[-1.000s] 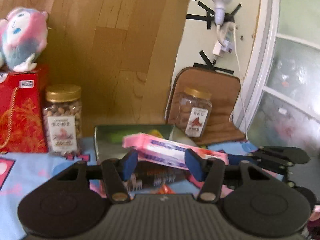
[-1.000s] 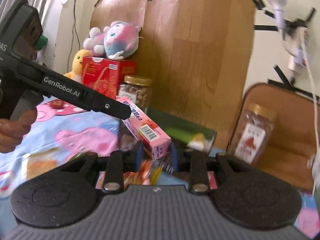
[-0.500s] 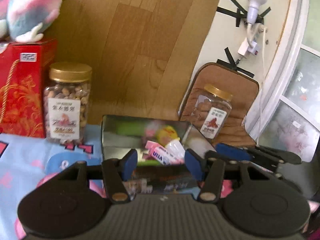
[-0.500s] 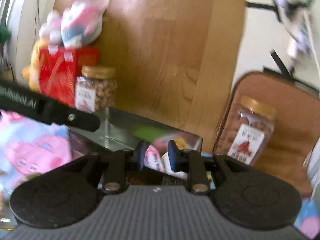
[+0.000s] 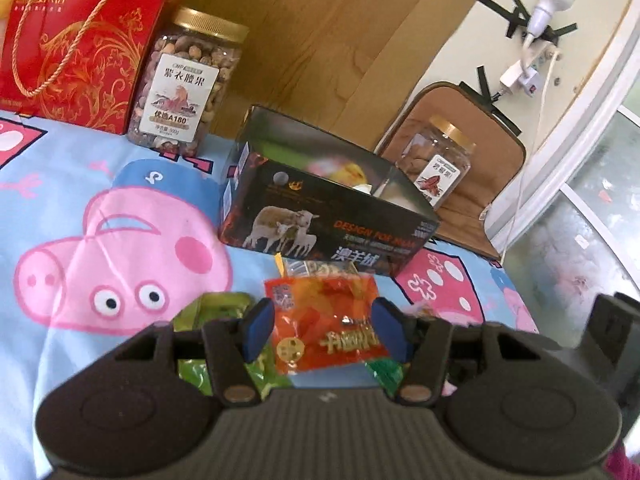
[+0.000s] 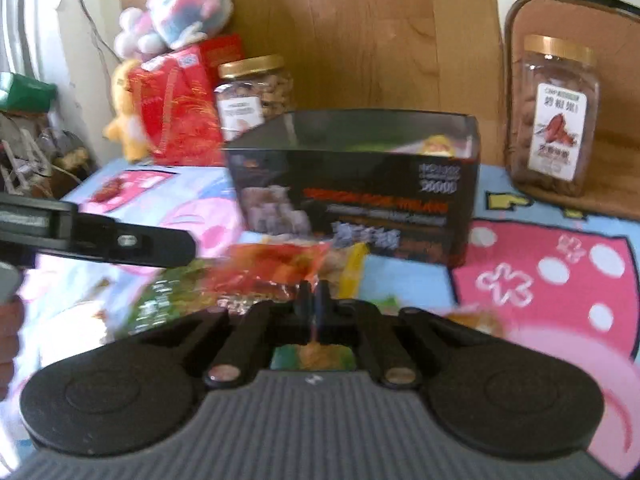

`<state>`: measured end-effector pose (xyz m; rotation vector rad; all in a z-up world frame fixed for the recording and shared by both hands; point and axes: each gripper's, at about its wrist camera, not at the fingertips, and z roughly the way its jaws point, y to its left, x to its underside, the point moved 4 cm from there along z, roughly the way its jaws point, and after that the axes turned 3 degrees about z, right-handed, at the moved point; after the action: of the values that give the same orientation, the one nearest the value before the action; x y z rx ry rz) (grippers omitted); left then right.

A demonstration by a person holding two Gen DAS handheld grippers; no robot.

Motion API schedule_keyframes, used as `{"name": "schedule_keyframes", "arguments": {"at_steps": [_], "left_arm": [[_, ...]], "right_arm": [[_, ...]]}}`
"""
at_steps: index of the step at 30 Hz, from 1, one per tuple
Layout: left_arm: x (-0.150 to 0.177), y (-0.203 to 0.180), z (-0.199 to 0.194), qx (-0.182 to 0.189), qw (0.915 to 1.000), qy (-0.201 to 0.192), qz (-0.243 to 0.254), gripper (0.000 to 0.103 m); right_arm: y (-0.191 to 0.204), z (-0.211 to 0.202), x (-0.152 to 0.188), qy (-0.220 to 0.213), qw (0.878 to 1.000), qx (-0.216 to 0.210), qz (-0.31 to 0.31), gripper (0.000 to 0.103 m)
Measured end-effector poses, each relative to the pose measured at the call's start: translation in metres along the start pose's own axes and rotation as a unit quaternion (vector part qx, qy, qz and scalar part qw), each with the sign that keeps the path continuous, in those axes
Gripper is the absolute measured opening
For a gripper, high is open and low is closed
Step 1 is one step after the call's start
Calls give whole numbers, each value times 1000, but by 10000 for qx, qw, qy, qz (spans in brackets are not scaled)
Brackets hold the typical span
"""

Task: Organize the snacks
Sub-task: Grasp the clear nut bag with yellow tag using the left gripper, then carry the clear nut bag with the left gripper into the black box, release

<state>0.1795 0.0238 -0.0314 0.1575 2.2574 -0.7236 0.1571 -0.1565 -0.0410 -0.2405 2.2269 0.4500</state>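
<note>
Partly done: some snacks already in black box. Orange packet plus green ones left on table, between spread left hand-held gripper. Right hand-held gripper clenched, seemingly empty.

Two gold-lidded jars of nuts stood at the back: one jar beside the red gift box, the other jar on the brown cushion. One open black box sat on the cartoon cloth. Loose packets in front of it numbered at least three: one orange packet, one green packet and one clear packet. The right wrist view showed two plush toys, one pink toy and one yellow toy
</note>
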Motion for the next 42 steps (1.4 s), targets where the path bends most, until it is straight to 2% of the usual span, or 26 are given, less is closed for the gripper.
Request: {"name": "schedule_keyframes", "arguments": {"at_steps": [3,5,8,11,13,15,17,18,20,22,25,27,31,35,39,42], "left_arm": [[4,-1,-5,14,10000,20,31,55],[3,-3,-6,40,9999,-16,100,55],[-5,-3,-1,-6,9999,-19,120,55],[-18,-1,14,-1,9998,84,152,56],[-24,2,27,-116,9996,192,178,62],[-26,6,42,-253,9990,295,199,66],[-25,11,56,-346,9983,436,153,67],[-24,12,63,-343,9980,521,118,67],[-19,12,74,-289,9977,597,149,61],[-15,4,78,-301,9969,610,396,42],[-11,3,71,-216,9970,695,247,39],[-10,0,56,-17,9978,659,85,39],[-23,-17,20,173,9992,129,341,39],[-61,-35,10,144,9969,-376,676,39],[-101,-38,27,51,9951,-580,802,37],[-117,-27,44,-37,9959,-524,733,37]], "right_arm": [[11,-18,13,191,9991,-328,183,3],[22,-28,25,455,9969,-640,0,4],[12,-42,15,151,9986,-506,97,6],[-16,-36,-11,-72,9973,-257,682,9],[-30,-20,-25,-37,9960,-148,879,10],[-42,2,-31,173,9944,-121,1040,16],[-50,21,-32,394,9924,-75,1160,36],[-53,29,-31,481,9912,-56,1232,38],[-51,40,-25,676,9880,-242,1365,38],[-43,46,-20,763,9850,-539,1454,38],[-31,43,-17,628,9879,-466,1341,24],[-26,33,-16,558,9855,-677,1454,19],[-5,-5,-22,19,9923,-746,993,19],[8,-27,-48,-771,9939,-564,553,19],[-1,-15,-82,-1207,9902,-329,618,19],[-14,5,-100,-1265,9888,-187,772,20]]}}
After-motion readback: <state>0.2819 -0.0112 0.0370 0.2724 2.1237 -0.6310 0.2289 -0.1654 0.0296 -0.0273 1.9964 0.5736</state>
